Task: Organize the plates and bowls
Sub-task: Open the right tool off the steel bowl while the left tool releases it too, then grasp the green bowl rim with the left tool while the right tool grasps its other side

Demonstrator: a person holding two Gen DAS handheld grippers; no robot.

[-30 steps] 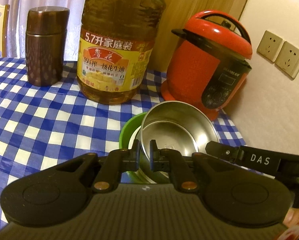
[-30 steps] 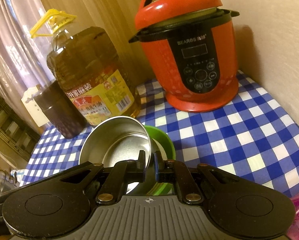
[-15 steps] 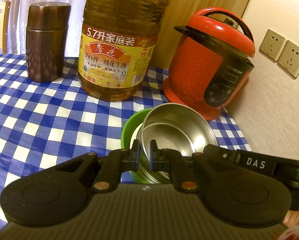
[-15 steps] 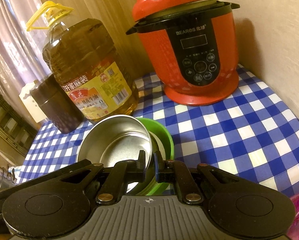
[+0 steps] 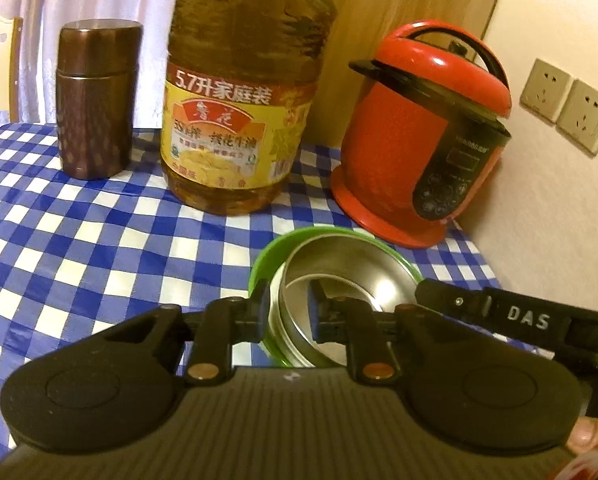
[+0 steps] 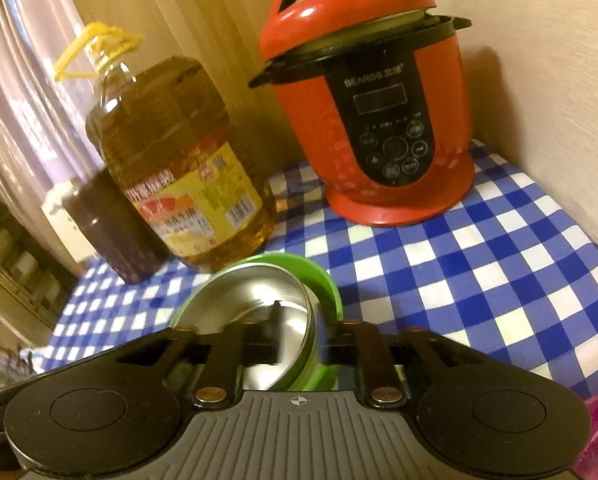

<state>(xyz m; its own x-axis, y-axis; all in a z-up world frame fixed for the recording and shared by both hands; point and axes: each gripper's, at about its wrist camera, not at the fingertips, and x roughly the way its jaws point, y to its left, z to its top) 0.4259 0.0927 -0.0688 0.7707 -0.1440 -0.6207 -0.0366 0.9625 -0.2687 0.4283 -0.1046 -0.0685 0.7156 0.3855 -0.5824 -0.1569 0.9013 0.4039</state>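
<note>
Now steel bowl (image 5: 339, 280) sits tilted inside green bowl (image 5: 267, 264) on checked surface (image 5: 79, 240). Left hand-held gripper (image 5: 289, 312) opening, bowl rims between fingers. Right hand-held gripper (image 6: 305, 332) opening wider around rims. Only left view shows wall sockets (image 5: 567, 108); only right shows oil bottle (image 6: 171, 176) handle.

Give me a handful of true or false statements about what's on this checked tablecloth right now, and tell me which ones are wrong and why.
1. The steel bowl sits inside the green bowl. True.
2. The red cooker has its lid off. False: the lid is on the pot.
3. The oil bottle stands between the brown canister and the red cooker. True.
4. The steel bowl holds food. False: its inside is bare metal.
5. The left gripper and the right gripper each have the nested bowls' rims between their opening jaws. True.
6. The tablecloth is red and white. False: it is blue and white.
</note>
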